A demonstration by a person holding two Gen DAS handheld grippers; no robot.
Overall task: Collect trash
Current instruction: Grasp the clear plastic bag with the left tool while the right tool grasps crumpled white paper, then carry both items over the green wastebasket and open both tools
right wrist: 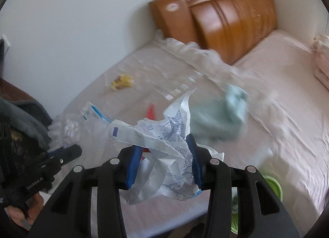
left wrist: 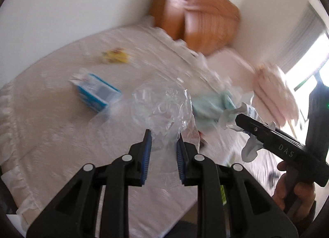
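I have both tools loaded over the bed [right wrist: 287, 85]. The left gripper [left wrist: 164, 135] is clamped on a crumpled clear plastic bag [left wrist: 162, 104]; its blue pads pinch the bag's lower folds and the rest billows above the tips. The right gripper [right wrist: 164, 147] is clamped on a crumpled printed paper sheet [right wrist: 164, 135], which bulges out above and below the jaws.

Still lying on the sheet: a blue-and-white carton [left wrist: 96, 94], a yellow wrapper [left wrist: 115, 56], a small red scrap [right wrist: 151, 110] and a pale green cloth [right wrist: 218, 116]. Whether the cloth counts as trash I cannot tell. A green container [right wrist: 273, 186] shows at the bed's near edge beneath the right tool; it looks like the likely bin, though its contents are blurred.

My judgement of the step in hand: carry both loads to the bin without loosening either grip. The bag is slippery and held only by a fold, so I would keep it steady and avoid swinging. The paper's loose tails could snag on the bedding; lift clear, bring each load directly over the opening, then release one at a time.
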